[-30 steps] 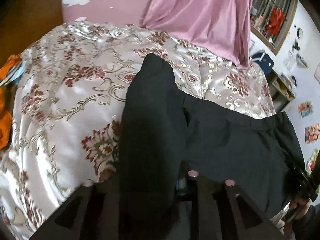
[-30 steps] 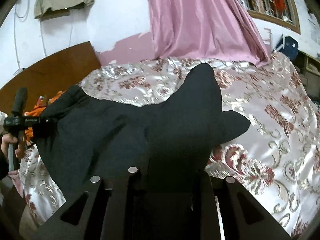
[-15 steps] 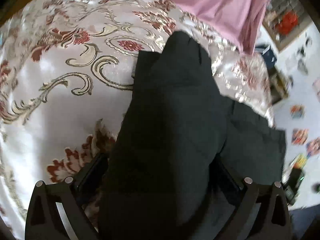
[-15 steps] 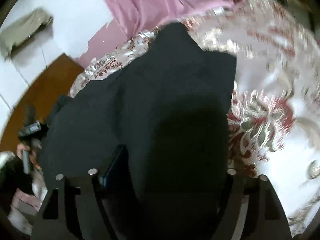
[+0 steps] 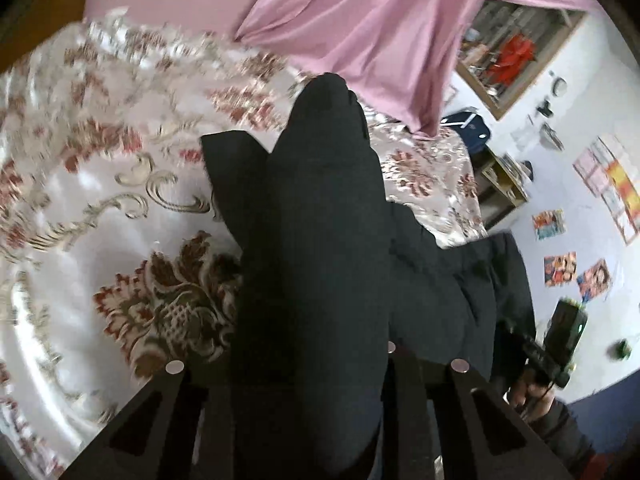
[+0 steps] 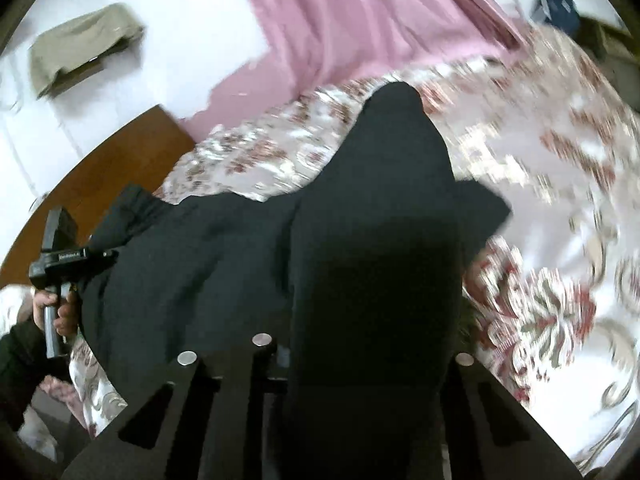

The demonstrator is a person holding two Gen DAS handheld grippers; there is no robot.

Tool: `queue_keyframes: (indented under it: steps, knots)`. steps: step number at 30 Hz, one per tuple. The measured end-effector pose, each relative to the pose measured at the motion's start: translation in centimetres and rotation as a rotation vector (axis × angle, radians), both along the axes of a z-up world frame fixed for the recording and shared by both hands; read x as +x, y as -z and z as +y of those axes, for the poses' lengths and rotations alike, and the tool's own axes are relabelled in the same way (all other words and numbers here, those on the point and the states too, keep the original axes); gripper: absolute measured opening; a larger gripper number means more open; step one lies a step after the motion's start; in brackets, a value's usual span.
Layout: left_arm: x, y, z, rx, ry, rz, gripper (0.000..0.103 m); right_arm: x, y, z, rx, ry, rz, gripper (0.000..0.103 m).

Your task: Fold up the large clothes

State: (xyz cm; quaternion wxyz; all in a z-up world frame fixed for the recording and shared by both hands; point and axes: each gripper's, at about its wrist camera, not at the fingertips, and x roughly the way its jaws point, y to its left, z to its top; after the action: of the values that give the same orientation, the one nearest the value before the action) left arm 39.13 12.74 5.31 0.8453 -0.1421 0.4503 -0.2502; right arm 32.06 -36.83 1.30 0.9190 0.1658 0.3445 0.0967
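Note:
A large black garment (image 5: 328,200) lies on a bed with a shiny floral cover (image 5: 120,208). One fold of it runs up between the fingers of my left gripper (image 5: 304,360), whose jaws are closing on the cloth. In the right wrist view the same black garment (image 6: 392,184) passes between the fingers of my right gripper (image 6: 360,352), also closing on it. The cloth hides both sets of pads. Each view also shows the other gripper at the garment's far edge: the right gripper (image 5: 552,344) and the left gripper (image 6: 60,256), each held by a hand.
A pink curtain (image 5: 380,32) hangs behind the bed. A wooden headboard (image 6: 112,184) stands at the left side. A low shelf with a blue bag (image 5: 468,128) sits beyond the bed's right edge, below a barred window (image 5: 512,44). Posters (image 5: 560,268) cover the wall.
Half a second ago both pairs of jaws stood wide around the black cloth; now both have narrowed onto it. Both cameras have pulled back and tipped up, showing more of the room.

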Motion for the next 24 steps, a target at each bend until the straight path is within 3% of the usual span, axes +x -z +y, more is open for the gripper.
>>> queue_keyframes:
  steps: [5, 10, 14, 17, 20, 24]
  knots:
    - [-3.9, -3.3, 3.4, -0.041, -0.064, -0.039, 0.021, -1.6, -3.9, 0.5, -0.019, -0.053, -0.093, 0.017]
    - [-4.2, -1.3, 4.5, -0.024, -0.129, -0.002, 0.021, -1.6, -4.2, 0.9, -0.017, -0.075, -0.085, 0.018]
    - [-3.8, 3.3, 4.3, 0.027, -0.214, 0.076, 0.023, 0.3, -1.2, 1.4, -0.058, -0.068, 0.044, 0.021]
    - [-3.8, 4.3, 4.7, 0.038, -0.262, 0.077, 0.032, 1.8, 1.6, 0.4, -0.023, -0.007, 0.197, 0.027]
    - [-3.6, 4.6, 5.6, 0.03, -0.3, 0.143, 0.041, 1.4, 2.2, -1.3, 0.014, 0.051, 0.223, 0.04]
    - [-3.9, 3.9, 5.9, 0.079, -0.346, 0.181, 0.05, -0.2, 0.9, -2.0, -0.023, 0.095, 0.179, 0.074]
